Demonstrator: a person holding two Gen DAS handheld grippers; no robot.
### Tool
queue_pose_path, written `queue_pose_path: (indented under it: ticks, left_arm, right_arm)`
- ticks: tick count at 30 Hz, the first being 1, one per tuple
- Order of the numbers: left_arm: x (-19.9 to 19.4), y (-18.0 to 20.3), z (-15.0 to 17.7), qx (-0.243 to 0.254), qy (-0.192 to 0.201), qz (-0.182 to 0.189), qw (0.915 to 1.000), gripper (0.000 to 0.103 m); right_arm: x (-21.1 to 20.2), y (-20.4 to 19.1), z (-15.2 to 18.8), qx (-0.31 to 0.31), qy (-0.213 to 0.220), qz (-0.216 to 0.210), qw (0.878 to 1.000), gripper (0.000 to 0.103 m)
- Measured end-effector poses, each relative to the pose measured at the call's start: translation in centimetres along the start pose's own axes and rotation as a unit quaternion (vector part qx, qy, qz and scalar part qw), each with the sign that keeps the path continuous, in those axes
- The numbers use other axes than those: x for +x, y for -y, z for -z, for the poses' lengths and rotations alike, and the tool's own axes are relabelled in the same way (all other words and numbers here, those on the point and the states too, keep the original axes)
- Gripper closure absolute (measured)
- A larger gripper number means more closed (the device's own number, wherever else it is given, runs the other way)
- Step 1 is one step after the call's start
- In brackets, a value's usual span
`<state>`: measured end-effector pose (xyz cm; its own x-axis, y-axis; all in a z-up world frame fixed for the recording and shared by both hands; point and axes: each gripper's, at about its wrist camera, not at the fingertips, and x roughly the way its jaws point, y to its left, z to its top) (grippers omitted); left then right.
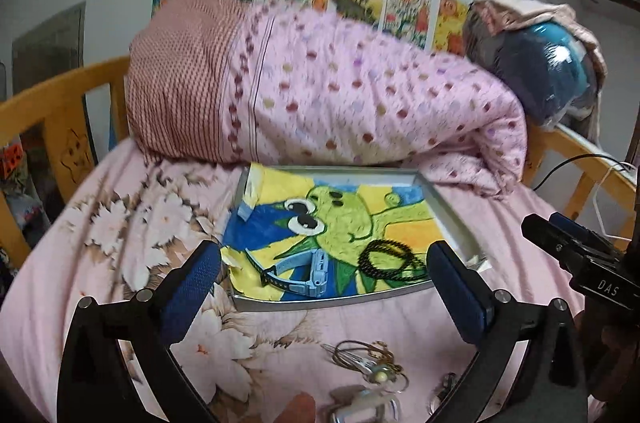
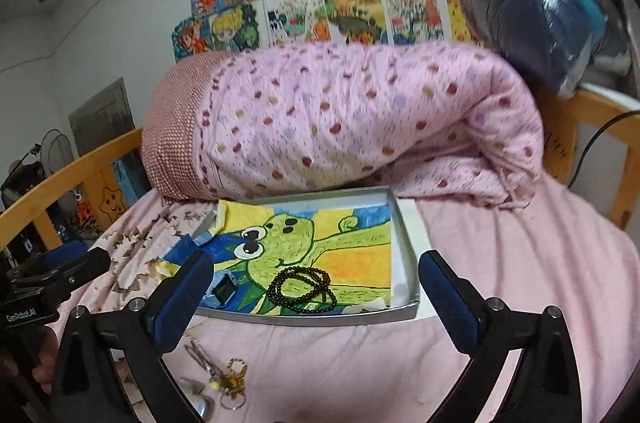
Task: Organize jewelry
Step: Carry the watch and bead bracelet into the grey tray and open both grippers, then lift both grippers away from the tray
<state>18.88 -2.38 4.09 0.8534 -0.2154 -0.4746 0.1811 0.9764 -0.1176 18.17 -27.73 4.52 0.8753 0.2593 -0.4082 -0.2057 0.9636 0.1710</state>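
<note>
Left wrist view: left gripper [image 1: 324, 271] and right gripper [image 2: 316, 287] fingers spread, empty; loose jewelry [image 1: 368, 367] lies on bed [image 1: 120, 223] before tray [image 1: 320, 303]; light, tangly, slippery; pinch a ring loop.

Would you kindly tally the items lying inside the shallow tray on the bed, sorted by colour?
Light blue: 1, the watch
Black: 1, the beaded strand
Total: 2 in the tray

The small gold and silver pieces lie on the bedsheet in front of it, outside the tray; too tangled to count.
</note>
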Motion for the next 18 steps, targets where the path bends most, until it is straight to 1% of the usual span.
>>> queue_pose_path:
  ticks: [5, 9, 15, 18]
  left_arm:
    - [-3.9, 0.8, 0.4, 0.005, 0.024, 0.006, 0.9997, 0.002]
    - [-6.5, 0.9, 1.5, 0.010, 0.029, 0.009, 0.9995, 0.002]
    - [-9.3, 0.5, 4.2, 0.021, 0.021, 0.006, 0.9995, 0.002]
    - [-10.2, 0.4, 5.7, 0.029, 0.012, 0.006, 0.9995, 0.002]
  right_arm:
    - [-4.4, -0.7, 0.2, -0.008, 0.020, 0.003, 1.000, 0.000]
    - [-6.9, -1.4, 1.3, -0.019, 0.019, 0.006, 1.000, 0.000]
    - [-10.1, -2.1, 4.0, -0.026, -0.008, 0.017, 0.999, 0.000]
    - [-10.7, -2.2, 5.6, -0.024, -0.029, 0.020, 0.999, 0.000]
